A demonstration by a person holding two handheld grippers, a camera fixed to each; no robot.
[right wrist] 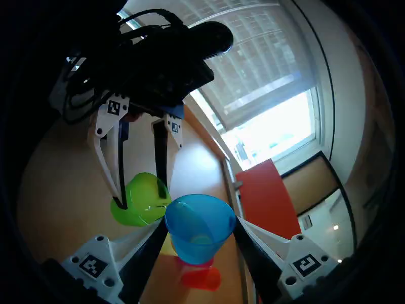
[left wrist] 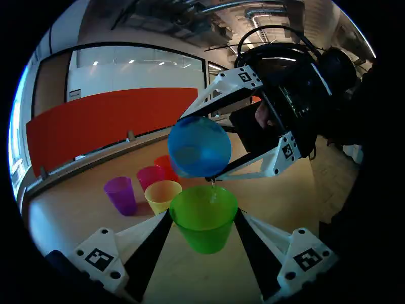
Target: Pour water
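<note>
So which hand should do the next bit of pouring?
Right, probably. The right tongs grip the blue cup, tilted above the green cup with water trickling in. The left tongs hold the green cup upright underneath, so they just need steadiness.

No text can be read — the fingers (left wrist: 132, 238) carry square coded markers (left wrist: 98, 258).

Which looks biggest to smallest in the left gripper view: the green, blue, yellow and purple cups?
1. The green translucent plastic cup, nearest the camera, which inflates it.
2. The blue translucent plastic cup, only slightly smaller-looking.
3. The yellow plastic cup and the purple plastic cup: they look alike, so no ranking; both stand farther off.
</note>
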